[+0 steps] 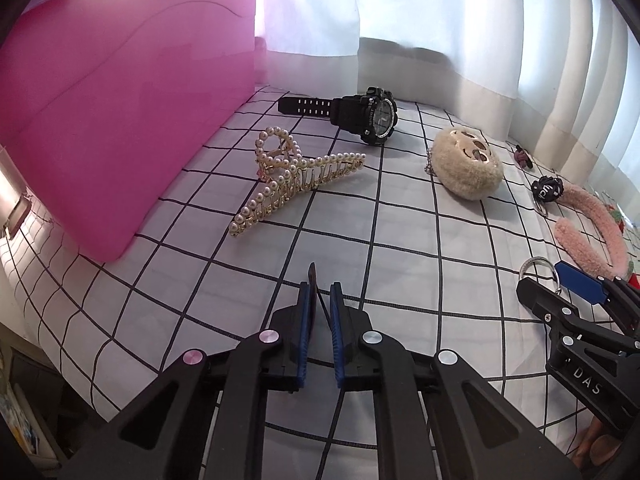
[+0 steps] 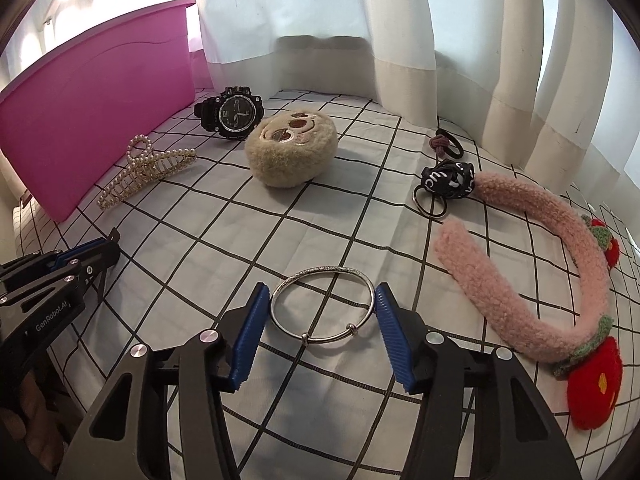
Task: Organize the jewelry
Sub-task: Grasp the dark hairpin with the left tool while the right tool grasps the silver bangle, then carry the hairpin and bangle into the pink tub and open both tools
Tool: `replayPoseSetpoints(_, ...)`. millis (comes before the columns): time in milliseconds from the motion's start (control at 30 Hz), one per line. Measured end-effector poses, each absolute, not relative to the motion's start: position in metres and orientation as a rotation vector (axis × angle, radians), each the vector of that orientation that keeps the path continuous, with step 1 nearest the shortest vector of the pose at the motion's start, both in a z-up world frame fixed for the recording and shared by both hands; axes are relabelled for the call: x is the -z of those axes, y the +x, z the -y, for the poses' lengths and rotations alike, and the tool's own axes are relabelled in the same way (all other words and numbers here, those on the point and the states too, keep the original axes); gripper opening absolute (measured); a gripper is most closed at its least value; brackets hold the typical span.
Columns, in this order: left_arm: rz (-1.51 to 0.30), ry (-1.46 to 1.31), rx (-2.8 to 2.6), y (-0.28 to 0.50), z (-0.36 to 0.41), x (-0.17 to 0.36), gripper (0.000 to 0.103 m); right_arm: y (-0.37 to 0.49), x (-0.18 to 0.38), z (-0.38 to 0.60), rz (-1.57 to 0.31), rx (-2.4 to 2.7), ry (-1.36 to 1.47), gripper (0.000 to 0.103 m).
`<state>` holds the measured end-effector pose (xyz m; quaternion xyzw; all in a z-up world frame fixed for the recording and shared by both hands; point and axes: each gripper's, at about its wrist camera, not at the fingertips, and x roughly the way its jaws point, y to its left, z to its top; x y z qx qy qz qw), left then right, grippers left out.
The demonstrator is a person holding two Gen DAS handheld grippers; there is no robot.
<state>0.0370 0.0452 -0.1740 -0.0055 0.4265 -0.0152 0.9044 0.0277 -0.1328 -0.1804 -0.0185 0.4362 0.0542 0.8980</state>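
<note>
Here the silver bangle (image 2: 322,305) is clasped by the right gripper (image 2: 320,308), a thin dark clip (image 1: 314,285) by the left gripper (image 1: 319,300) (2 pickups); lifting toward the pink bin (image 1: 120,120) is needed.

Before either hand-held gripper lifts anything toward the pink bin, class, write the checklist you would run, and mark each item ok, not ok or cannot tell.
1. Left hand-held gripper shut on the thin dark piece: ok.
2. What that dark piece is: cannot tell.
3. Silver bangle centred between the right hand-held gripper pads: ok.
4. Right pads gripping the bangle firmly: cannot tell; they sit at its rim.
5. Pink bin open at the top: cannot tell, only its side wall shows.
6. Pearl hair claw lies between the left hand-held gripper and the bin: not ok, lift over it.
</note>
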Motion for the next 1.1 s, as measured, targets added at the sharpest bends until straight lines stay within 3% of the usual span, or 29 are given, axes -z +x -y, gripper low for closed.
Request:
replayPoseSetpoints(567,-0.859,-0.051,0.068,0.025,-0.043,0.135,0.010,0.013,0.148,0.139,-0.879,-0.133,-0.031,0.053)
replayPoseSetpoints(1100,-0.728,-0.110,-0.049,-0.004,-0.094,-0.004,0.010,0.013,0.020,0.107,-0.744,-0.304,-0.055,0.053)
